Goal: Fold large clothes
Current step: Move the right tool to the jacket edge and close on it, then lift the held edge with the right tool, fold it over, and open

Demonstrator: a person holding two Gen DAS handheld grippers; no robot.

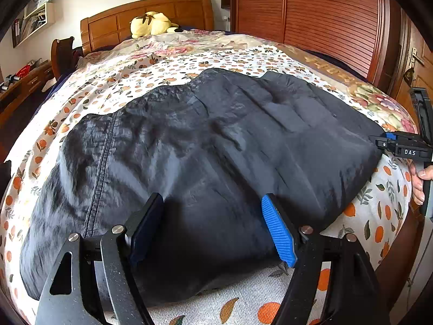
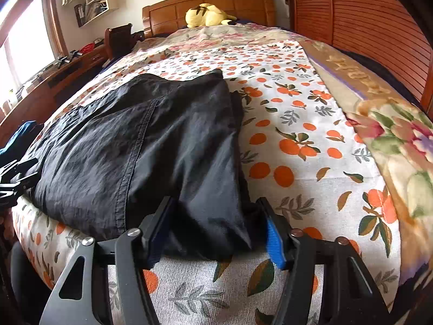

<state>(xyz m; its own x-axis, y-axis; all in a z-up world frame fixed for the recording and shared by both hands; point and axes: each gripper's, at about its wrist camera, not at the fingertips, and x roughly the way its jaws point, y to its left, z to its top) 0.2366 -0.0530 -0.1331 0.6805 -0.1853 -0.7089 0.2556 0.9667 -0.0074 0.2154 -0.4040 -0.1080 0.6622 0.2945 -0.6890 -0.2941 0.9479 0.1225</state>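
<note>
Dark garment [image 1: 205, 168] — folded, crinkled — lies flat on bedspread [image 1: 167, 65].

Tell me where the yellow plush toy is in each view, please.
Left wrist: the plush toy lies top, left of centre, against the headboard.
Right wrist: it lies top centre, against the same headboard.
Shared landmark: the dark garment on the bed.

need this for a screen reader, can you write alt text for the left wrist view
A dark garment lies folded on a bed with an orange-print sheet, the open left gripper straddling its near edge. The right gripper reaches in at the garment's right corner, and a yellow plush toy sits by the wooden headboard.
</note>
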